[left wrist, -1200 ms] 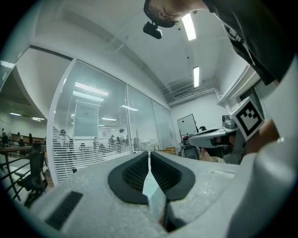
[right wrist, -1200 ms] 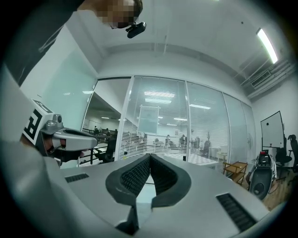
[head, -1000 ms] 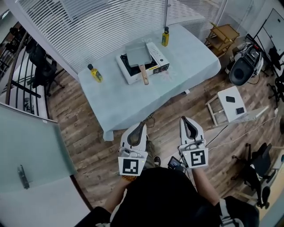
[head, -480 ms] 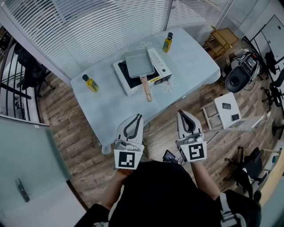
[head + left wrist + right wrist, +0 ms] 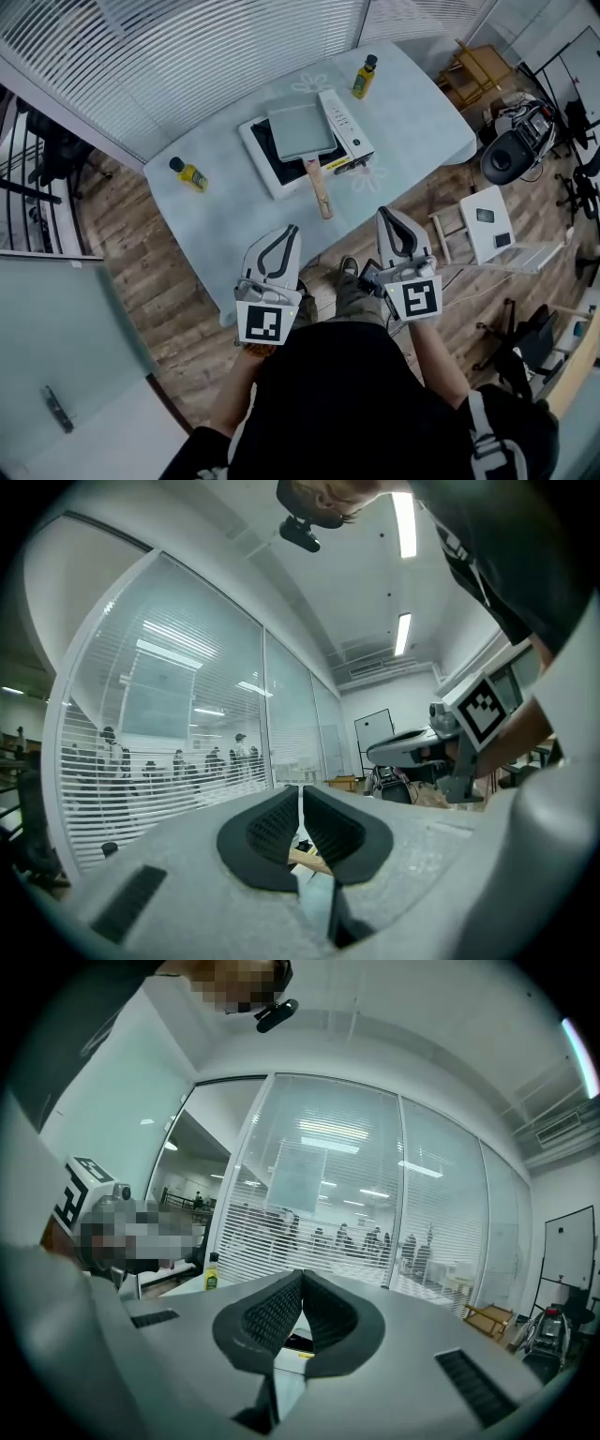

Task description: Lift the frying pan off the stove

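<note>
On the table (image 5: 225, 220), pan (image 5: 300, 131) covering most of stove (image 5: 352, 141), stove print too small to read, left gripper (image 5: 292, 231) and right gripper (image 5: 383, 213) both clenched, empty.

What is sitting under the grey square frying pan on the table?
A white portable stove with a black top, standing on the pale tablecloth. The grey square frying pan covers the stove's middle, so what lies directly beneath it cannot be seen.

Head view looks steeply down; both gripper views face the table (image 5: 225, 202).
</note>
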Demonstrator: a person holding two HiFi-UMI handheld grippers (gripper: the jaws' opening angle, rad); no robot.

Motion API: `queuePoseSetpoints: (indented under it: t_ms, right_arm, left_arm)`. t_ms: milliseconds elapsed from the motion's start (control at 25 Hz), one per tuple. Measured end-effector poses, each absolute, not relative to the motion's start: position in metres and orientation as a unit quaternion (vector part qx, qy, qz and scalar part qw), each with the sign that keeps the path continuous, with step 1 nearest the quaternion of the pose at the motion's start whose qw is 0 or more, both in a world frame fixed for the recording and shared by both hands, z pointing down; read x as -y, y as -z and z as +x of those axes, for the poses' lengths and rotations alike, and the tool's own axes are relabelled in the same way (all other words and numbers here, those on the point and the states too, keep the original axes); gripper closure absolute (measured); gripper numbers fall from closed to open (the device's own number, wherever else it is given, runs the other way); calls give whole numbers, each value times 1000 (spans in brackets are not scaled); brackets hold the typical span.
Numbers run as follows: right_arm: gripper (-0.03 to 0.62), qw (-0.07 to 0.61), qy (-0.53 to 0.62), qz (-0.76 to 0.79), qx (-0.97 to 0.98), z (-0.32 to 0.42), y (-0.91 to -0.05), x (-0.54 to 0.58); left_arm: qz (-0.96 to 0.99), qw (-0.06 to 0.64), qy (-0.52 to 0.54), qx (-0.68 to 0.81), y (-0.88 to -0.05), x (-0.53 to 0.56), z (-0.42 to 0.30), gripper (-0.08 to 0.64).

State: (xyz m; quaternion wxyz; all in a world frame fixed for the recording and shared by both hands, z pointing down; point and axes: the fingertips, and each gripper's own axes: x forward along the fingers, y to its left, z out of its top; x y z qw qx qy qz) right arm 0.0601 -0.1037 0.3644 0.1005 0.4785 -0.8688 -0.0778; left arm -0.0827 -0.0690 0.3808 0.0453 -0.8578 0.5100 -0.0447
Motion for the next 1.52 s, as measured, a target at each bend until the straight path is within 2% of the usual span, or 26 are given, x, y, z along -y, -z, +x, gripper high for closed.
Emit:
queuePoseSetpoints:
  t_ms: [320, 400, 520, 680, 960, 1000, 1080, 1200, 1520]
  right_arm:
    - [591, 105, 64, 431, 894, 53, -399, 161]
    - [591, 108, 58, 420, 899, 53, -403, 172]
    - [591, 120, 48, 402, 906, 50, -410, 189]
    - [591, 125, 42, 388, 912, 52, -416, 205]
    - [591, 108, -3, 417, 902, 83, -426, 230]
    - [591, 108, -6, 421, 901, 88, -426, 232]
    - [591, 110, -8, 428, 897, 98, -426, 234]
    - [591, 113, -12, 438, 892, 110, -428, 233]
    - [591, 94, -56, 459, 882, 121, -433, 227]
  left_arm:
    - [-842, 50, 80, -532, -409, 110, -86, 531]
    - [-835, 32, 79, -544, -414, 118, -85, 531]
    - [-834, -45, 61, -546, -430, 132, -87, 531]
    - [-851, -204, -10, -484, -461, 150, -78, 529]
    - [-790, -468, -188, -348, -493, 157, -70, 525]
    - [-780, -494, -204, -326, -495, 157, -67, 505]
    - [-765, -527, -220, -299, -500, 157, -60, 449]
    - [-749, -557, -214, -288, -515, 155, -53, 419]
    - [-724, -604, -227, -245, -531, 152, -29, 396]
